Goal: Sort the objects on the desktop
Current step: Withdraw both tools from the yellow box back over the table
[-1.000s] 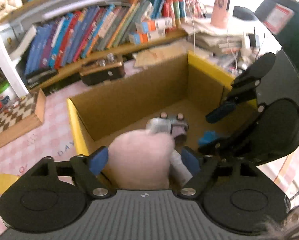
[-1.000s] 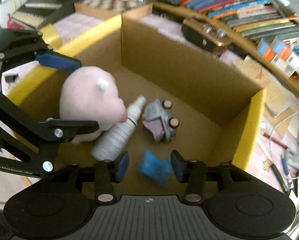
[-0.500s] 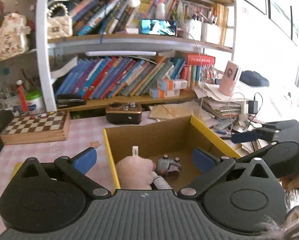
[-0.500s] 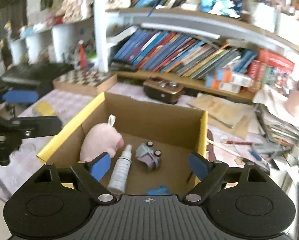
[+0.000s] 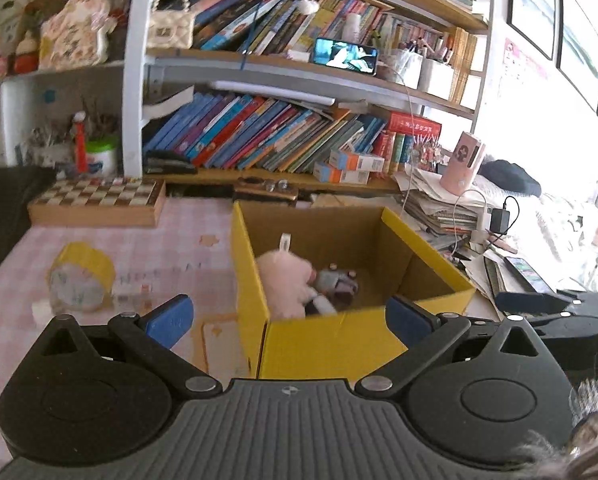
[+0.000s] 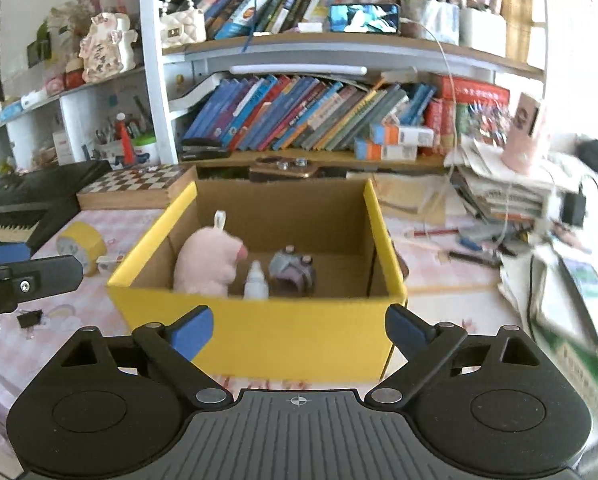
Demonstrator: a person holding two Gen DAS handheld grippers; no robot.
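A yellow cardboard box [image 5: 331, 340] [image 6: 259, 332] stands on the pink checked desk. Inside it lie a pink plush toy [image 5: 283, 280] [image 6: 207, 264], a white spray bottle [image 6: 255, 280] and a grey-purple toy car [image 6: 293, 272]. My left gripper [image 5: 289, 320] is wide open and empty, in front of the box's near left corner. My right gripper [image 6: 299, 330] hangs before the box's front wall; its jaws are opening with nothing between them. A yellow tape roll [image 5: 79, 280] [image 6: 81, 246] and a small black clip [image 6: 29, 318] lie on the desk left of the box.
A chessboard box [image 5: 95, 200] and a dark keyboard [image 6: 23, 200] sit at the back left. Bookshelves [image 5: 279, 140] rise behind the box. Stacked papers, cables and a phone [image 6: 587, 280] crowd the right side. The other gripper's fingers [image 6: 31, 276] reach in from the left.
Both grippers pulled back out of the box and rose. The left let go of the pink plush, the right let go of a small blue item, and both sets of jaws spread wide.
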